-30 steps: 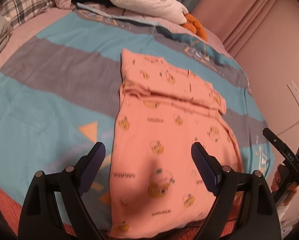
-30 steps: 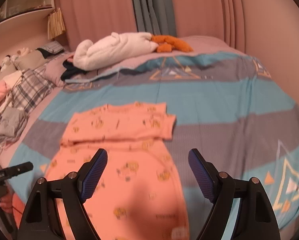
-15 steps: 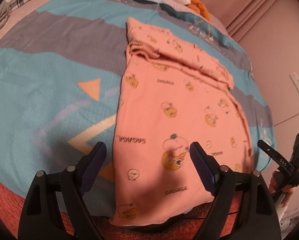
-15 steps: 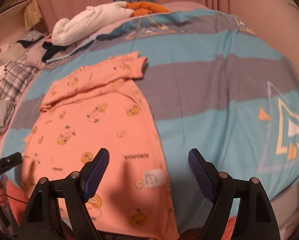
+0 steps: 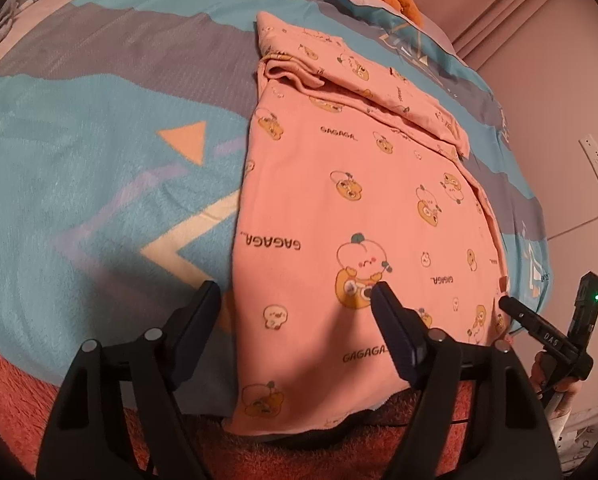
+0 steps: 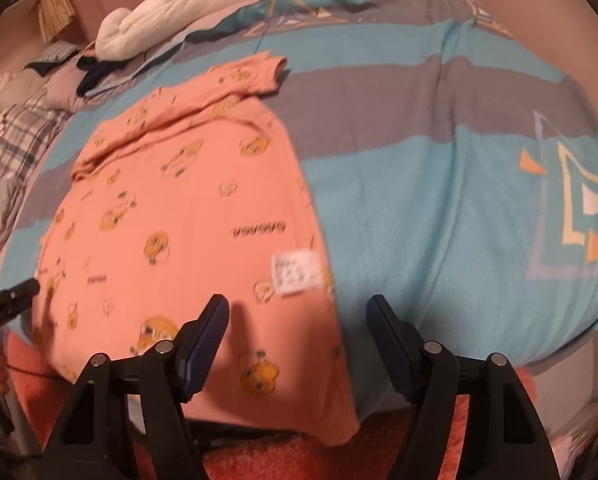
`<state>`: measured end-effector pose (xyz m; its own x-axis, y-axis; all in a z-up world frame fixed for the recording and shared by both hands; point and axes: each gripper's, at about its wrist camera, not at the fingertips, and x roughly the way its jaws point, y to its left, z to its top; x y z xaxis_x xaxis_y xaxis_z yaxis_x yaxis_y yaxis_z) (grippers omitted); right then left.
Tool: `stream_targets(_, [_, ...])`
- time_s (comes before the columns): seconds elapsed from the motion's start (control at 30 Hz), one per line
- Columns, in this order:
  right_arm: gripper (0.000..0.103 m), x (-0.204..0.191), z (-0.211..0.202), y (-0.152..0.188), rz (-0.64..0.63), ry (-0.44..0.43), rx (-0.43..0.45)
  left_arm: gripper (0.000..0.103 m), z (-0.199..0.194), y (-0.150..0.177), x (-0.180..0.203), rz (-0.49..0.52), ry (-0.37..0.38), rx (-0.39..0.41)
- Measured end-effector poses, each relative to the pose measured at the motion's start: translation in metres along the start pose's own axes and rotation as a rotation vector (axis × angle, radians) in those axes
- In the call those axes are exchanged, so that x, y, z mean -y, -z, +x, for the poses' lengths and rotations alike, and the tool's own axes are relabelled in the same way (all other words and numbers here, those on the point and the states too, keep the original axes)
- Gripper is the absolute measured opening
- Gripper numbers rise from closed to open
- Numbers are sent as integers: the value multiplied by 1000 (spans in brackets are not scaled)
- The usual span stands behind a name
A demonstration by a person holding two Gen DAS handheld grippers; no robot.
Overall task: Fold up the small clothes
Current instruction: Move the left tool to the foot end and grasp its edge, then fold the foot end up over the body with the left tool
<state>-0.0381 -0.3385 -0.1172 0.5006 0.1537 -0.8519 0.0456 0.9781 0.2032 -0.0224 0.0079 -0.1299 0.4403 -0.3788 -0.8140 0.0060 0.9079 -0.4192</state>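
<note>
A small salmon-pink shirt with cartoon prints (image 5: pixel 363 208) lies flat on the bed, its top part folded across at the far end, its hem hanging over the near bed edge. It also shows in the right wrist view (image 6: pixel 187 216) with a white label (image 6: pixel 295 274) near its right side. My left gripper (image 5: pixel 295 300) is open, low over the shirt's near left corner. My right gripper (image 6: pixel 299 316) is open over the shirt's near right edge. Neither holds anything. The right gripper shows at the right of the left view (image 5: pixel 539 328).
The bed has a teal and grey blanket (image 5: pixel 99 160) with triangle patterns. A white plush with orange parts (image 6: pixel 179 12) and a pile of clothes (image 6: pixel 19 112) lie at the far end. A red fuzzy cover (image 5: pixel 19 392) hangs at the near edge.
Both grippers have come down and closer to the shirt's near hem, left toward its left corner, right toward its right edge. Both stay open. The shirt has not moved.
</note>
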Motion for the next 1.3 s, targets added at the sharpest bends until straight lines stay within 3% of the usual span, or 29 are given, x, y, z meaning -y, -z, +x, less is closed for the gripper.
stream_targets(0.13, [57, -3, 0, 5, -21, 25, -19, 66, -1, 4, 0, -4, 25, -37])
stream_targets(0.23, [53, -7, 0, 8, -44, -5, -45, 56, 2, 10, 7, 27, 44, -82])
stream_targets(0.33, [47, -14, 3, 9, -83, 5, -51, 41, 4, 12, 9, 42, 41, -88])
stream_targets(0.37, [45, -15, 4, 9, -87, 5, -51, 31, 5, 11, 9, 43, 35, -90])
stream_targets(0.4, [38, -16, 3, 8, -89, -3, -50, 17, 6, 11, 10, 47, 39, -92])
stream_targets(0.47, [22, -18, 3, 6, -88, -39, -51, 9, 8, 12, 9, 40, 57, -104])
stream_targets(0.53, [8, -19, 3, 4, -85, -64, -52, 7, 6, 11, 11, 40, 65, -93])
stream_targets(0.63, [8, -20, -1, -2, -76, -132, -47, 7, 1, 6, 12, 22, 105, -82])
stream_targets(0.9, [8, -27, -17, -25, -57, -249, 16, 7, -14, -5, 33, 91, 92, -27])
stream_targets(1.3, [8, -28, -26, -58, 8, -309, 127, 7, -24, -31, 42, 106, 91, 59])
